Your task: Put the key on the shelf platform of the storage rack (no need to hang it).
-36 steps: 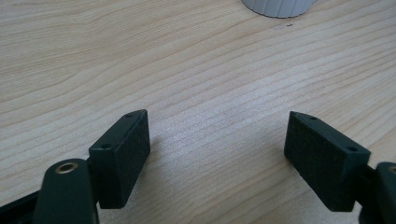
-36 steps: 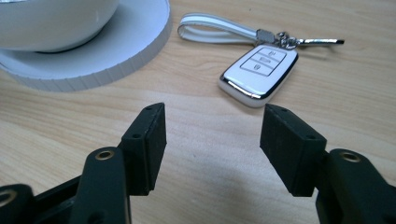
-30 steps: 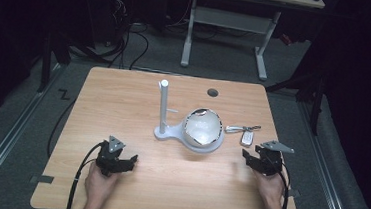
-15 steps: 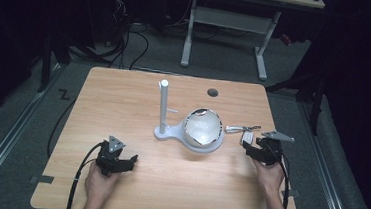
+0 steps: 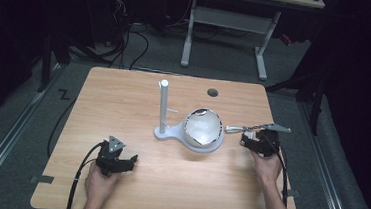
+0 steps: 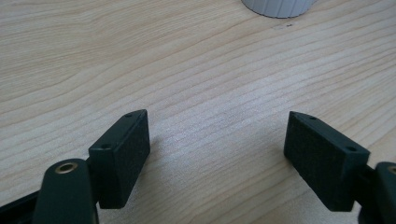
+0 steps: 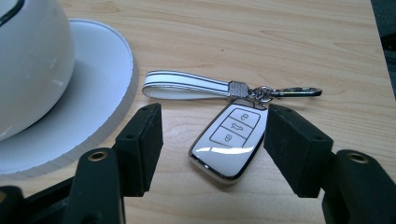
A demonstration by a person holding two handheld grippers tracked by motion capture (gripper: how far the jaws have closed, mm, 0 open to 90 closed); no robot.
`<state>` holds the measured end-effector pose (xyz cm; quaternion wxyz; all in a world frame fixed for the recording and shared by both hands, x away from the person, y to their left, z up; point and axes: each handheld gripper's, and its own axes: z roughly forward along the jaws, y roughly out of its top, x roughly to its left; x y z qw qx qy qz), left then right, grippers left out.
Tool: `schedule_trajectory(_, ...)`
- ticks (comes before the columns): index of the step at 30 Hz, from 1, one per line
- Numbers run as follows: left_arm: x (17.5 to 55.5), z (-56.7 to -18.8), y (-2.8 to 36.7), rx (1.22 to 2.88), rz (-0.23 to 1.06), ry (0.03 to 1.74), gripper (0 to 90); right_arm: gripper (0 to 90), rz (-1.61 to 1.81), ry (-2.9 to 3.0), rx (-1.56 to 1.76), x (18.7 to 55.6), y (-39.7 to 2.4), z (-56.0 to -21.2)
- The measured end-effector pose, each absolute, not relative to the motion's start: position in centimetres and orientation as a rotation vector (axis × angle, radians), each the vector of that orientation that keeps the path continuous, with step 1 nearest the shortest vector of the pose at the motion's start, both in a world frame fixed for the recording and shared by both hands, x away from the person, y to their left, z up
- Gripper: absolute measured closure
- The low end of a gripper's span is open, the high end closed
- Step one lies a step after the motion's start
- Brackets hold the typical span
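Reaching toward the middle of the table (image 5: 124,94), the right gripper (image 5: 257,140) now sits closer to the white stand than it did a second ago, when it lay nearer the right-hand edge at about four o'clock from the bowl (image 5: 203,128); it is now at about three o'clock from it. Its jaws have just been opening and stand wide apart, released, with the key fob (image 7: 231,137) lying between them on the wood, its right side at or against the right pad, the left pad clear of it. The left gripper (image 5: 115,160) has not moved, resting at roughly seven o'clock from the stand's post (image 5: 163,105), its jaws likewise spread with bare tabletop between them.

The right gripper view gives what the high view cannot: the fob is white with a chrome edge and three button outlines, lying flat, and a white strap (image 7: 187,85) runs from its top end toward nine o'clock, with a metal clip (image 7: 292,92) pointing to three o'clock. The stand's round white base (image 7: 100,88) lies just beside the left jaw, with the bowl resting on it. In the high view the fob is hidden by the gripper, and the strap and clip are a thin pale streak. The left gripper view adds a ribbed white rim (image 6: 278,7) at twelve o'clock, well apart from the jaws.
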<state>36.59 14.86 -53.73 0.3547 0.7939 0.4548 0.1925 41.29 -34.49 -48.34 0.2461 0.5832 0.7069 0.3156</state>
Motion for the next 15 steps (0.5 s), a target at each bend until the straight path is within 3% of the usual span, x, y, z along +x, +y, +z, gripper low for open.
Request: schedule_trajectory(15, 36.6, -53.7, 14.9, 2.053, 0.498, 1.175, 22.5, 36.4, 0.815, 1.904, 1.698, 43.5, -34.8, -50.3)
